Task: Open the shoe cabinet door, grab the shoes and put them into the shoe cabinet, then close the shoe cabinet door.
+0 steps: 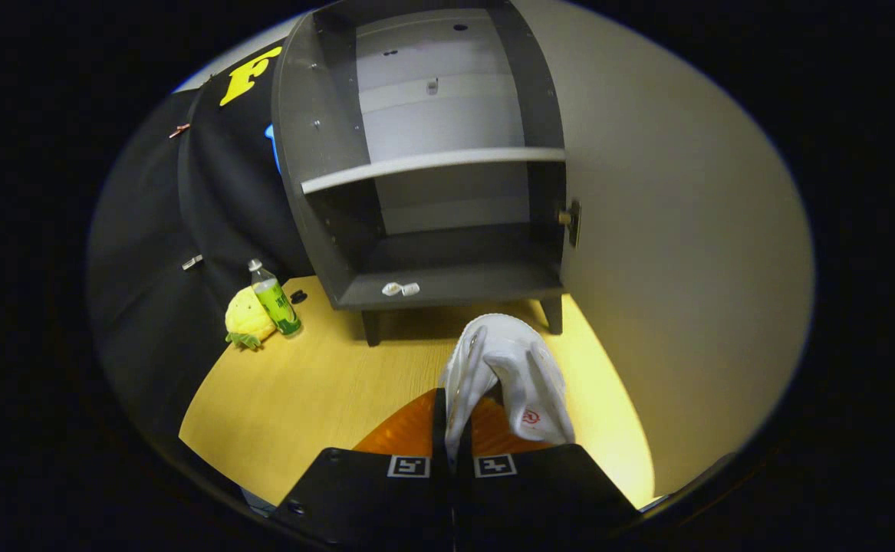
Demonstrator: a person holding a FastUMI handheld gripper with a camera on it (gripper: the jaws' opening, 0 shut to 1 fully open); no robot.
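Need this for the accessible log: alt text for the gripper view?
The gripper is shut on a white shoe, held above the wooden floor just ahead of the open shoe cabinet, whose shelves look empty apart from a small white item on the bottom ledge. A green bottle and yellow plush toy sit left of the cabinet.

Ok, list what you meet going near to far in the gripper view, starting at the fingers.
gripper, fingers closed on the white shoe → bare wooden floor → open shoe cabinet's bottom ledge with a small white object → cabinet shelf → cabinet back panel.
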